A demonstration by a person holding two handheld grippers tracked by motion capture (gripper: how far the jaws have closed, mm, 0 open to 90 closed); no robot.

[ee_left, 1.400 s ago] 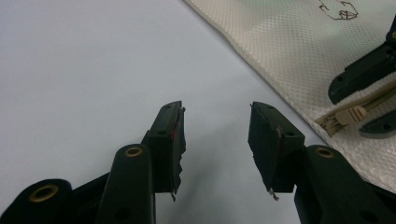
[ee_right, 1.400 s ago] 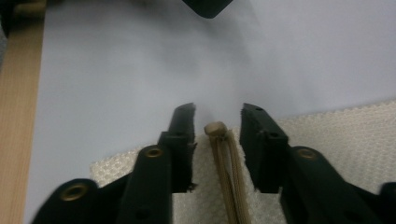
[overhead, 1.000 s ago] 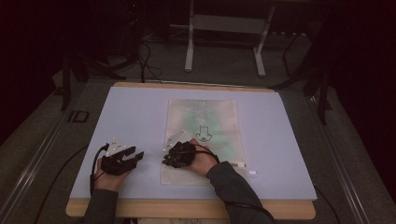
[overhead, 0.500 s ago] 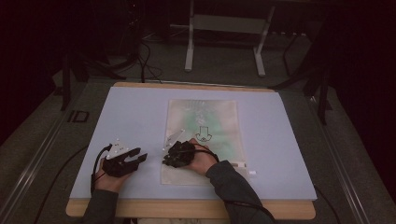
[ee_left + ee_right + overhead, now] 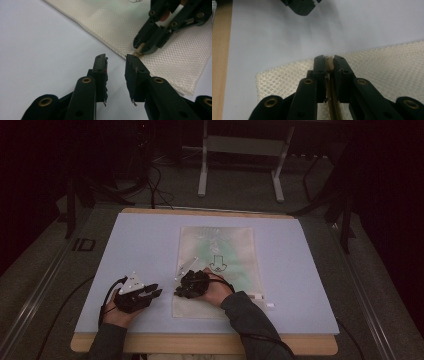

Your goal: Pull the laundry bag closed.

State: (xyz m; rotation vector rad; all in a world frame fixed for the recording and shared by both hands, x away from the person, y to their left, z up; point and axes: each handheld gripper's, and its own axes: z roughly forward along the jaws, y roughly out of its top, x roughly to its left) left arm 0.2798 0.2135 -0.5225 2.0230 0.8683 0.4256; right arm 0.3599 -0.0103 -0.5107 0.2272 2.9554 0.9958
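Pouch (image 5: 220,270), a pale mesh bag with a green print and a small dark arrow drawing, lies flat on the counter (image 5: 310,250), near the middle and toward the person's side. A zipper (image 5: 331,100) runs along its left edge, seen in the right gripper view as a tan toothed strip passing between the jaws. Right tool (image 5: 192,284) rests on that left edge of the pouch, and its jaws are clenched on the zipper, the pads pressing a small tan piece at the zipper's end; the left gripper view shows the same grip from the side (image 5: 143,48), with the tan piece just visible between the black tips. Right hand (image 5: 216,290) lies over the lower part of the pouch, its dark sleeve (image 5: 250,320) crossing the near corner. Left tool (image 5: 142,294) sits on the bare counter just beside the pouch's left edge, pointing toward the right tool. Its jaws have just been closing, yet a gap stands between the pads and nothing lies in it; they are released, with only counter surface showing between them. The tip of its right-hand jaw comes close to the pouch edge and the tan piece; whether it touches I cannot tell. A white tab (image 5: 260,296) lies by the pouch's right edge.
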